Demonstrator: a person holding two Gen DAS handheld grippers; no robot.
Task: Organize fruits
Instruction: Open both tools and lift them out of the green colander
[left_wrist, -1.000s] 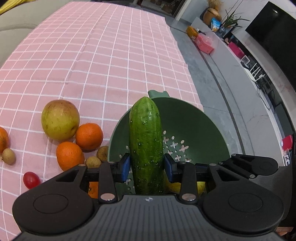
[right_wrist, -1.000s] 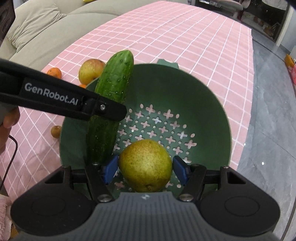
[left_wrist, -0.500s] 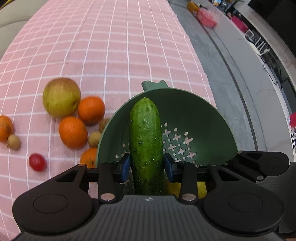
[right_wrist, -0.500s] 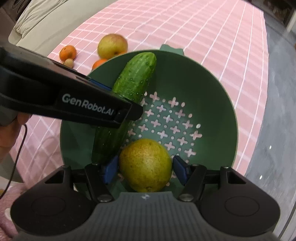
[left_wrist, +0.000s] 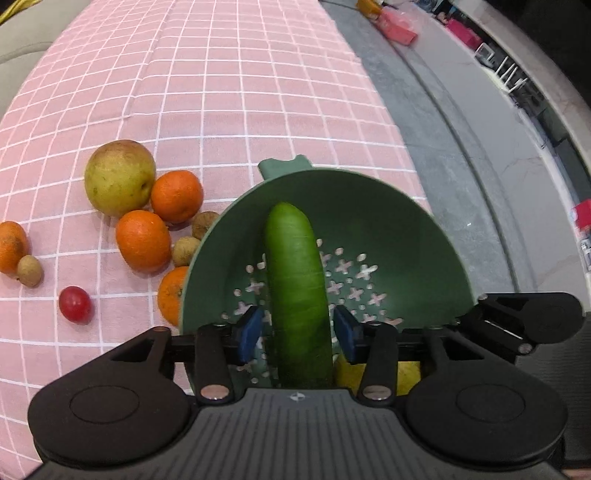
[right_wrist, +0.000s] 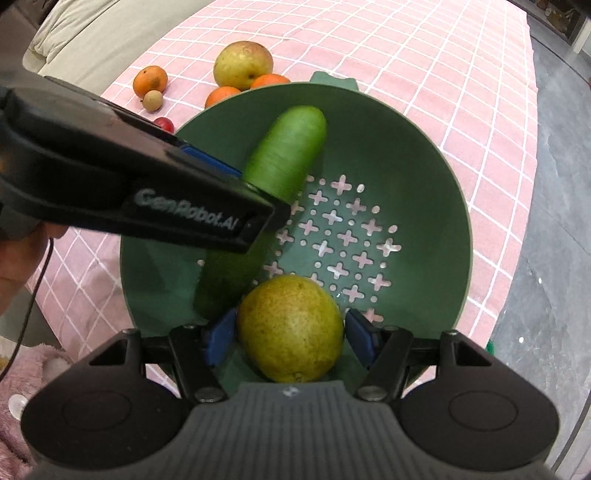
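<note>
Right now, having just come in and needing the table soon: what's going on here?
A person is sorting produce into a green perforated plastic colander with two handheld grippers. The left gripper is opening around a long green cucumber, its blue pads clear of it. The right gripper clasps a yellow-green pear over the colander. Oranges and other small fruit wait on the pink checked tablecloth.

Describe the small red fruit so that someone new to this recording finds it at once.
On the pink checked tablecloth, left of the green colander, lies a cluster of fruit. The red fruit sits alone at the cluster's near-left edge. It is the only red piece, smaller than the oranges.
</note>
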